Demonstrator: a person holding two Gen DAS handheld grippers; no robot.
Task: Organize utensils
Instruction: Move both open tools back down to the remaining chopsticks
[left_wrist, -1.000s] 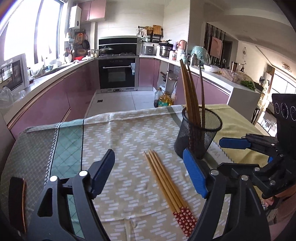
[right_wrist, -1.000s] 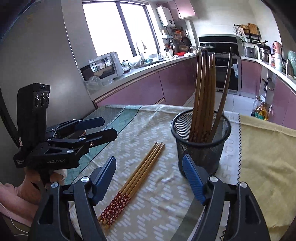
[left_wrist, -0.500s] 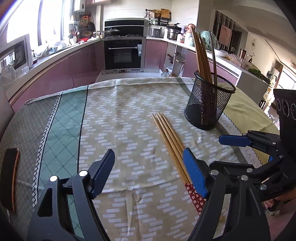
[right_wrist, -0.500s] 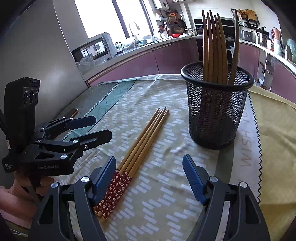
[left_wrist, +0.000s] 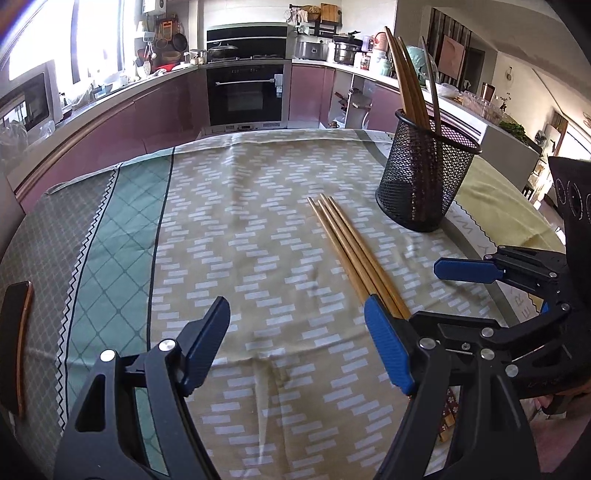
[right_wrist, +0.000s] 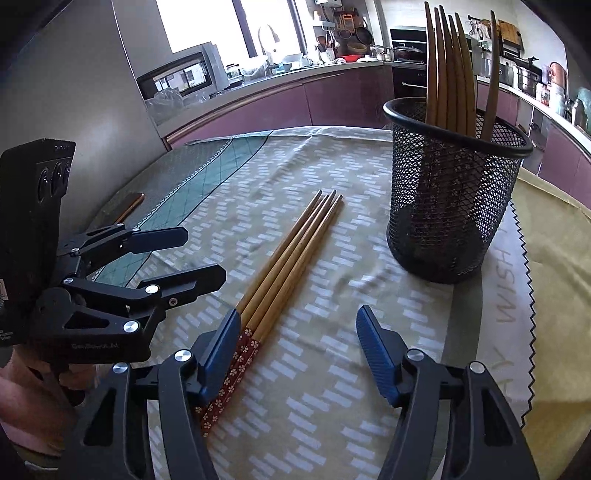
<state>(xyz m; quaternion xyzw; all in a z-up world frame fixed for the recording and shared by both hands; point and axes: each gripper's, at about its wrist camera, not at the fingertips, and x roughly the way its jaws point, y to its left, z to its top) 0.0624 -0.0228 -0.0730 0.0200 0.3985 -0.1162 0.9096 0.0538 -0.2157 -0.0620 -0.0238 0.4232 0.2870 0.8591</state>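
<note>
A few wooden chopsticks (left_wrist: 351, 247) (right_wrist: 291, 254) with red patterned ends lie side by side on the patterned tablecloth (left_wrist: 240, 221). A black mesh holder (left_wrist: 424, 177) (right_wrist: 450, 192) stands just beyond them with several chopsticks upright in it. My left gripper (left_wrist: 295, 314) (right_wrist: 192, 256) hovers open left of the lying chopsticks, over bare cloth. My right gripper (right_wrist: 298, 317) (left_wrist: 443, 295) is low over their patterned ends and its jaws are closing. The chopsticks lie just inside its left finger (right_wrist: 221, 343), and the pads are not pressing on them.
A dark phone (left_wrist: 14, 347) (right_wrist: 129, 206) lies near the table's left edge. A yellow cloth (right_wrist: 554, 258) covers the right side behind the holder. A person's hand (right_wrist: 22, 398) holds the left gripper. Kitchen counters and an oven stand beyond the table.
Both grippers have come down and tipped toward the table, so the chopsticks and holder look nearer. The right gripper's jaws stand a little narrower than before.
</note>
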